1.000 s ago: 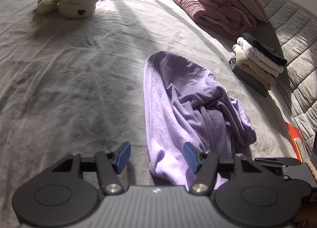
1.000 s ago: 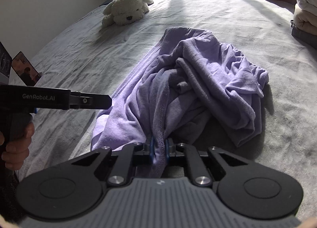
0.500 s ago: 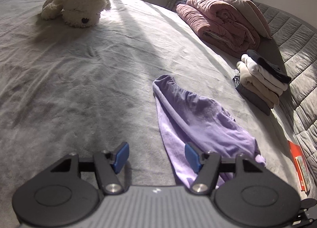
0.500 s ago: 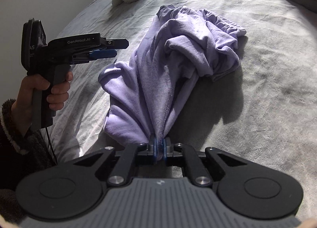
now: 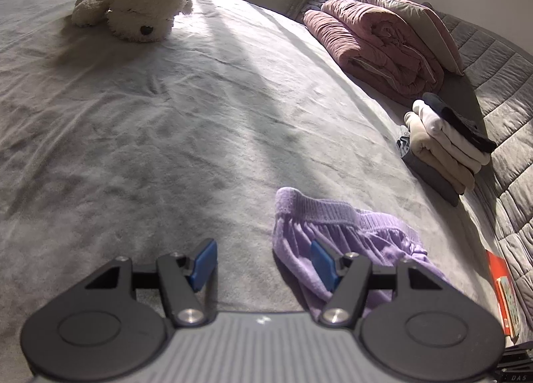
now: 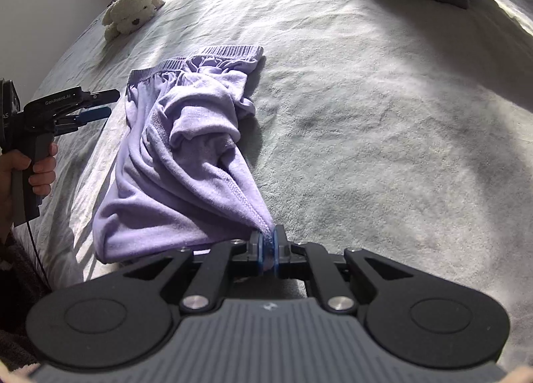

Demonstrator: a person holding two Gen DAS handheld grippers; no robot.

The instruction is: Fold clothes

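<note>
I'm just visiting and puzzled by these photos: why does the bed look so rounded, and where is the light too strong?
Both views are fisheye, so the flat bed bulges like a dome. Left wrist view: a sunlit band whitens the sheet beside the plush dog. Right wrist view: glare washes out the far sheet, and the purple garment casts a hard shadow.

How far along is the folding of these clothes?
Done: a folded stack sits by the bed's edge. In hand: the right gripper pinches a hem of the crumpled purple pants; the left gripper hangs open. Left: flattening and folding them.
</note>
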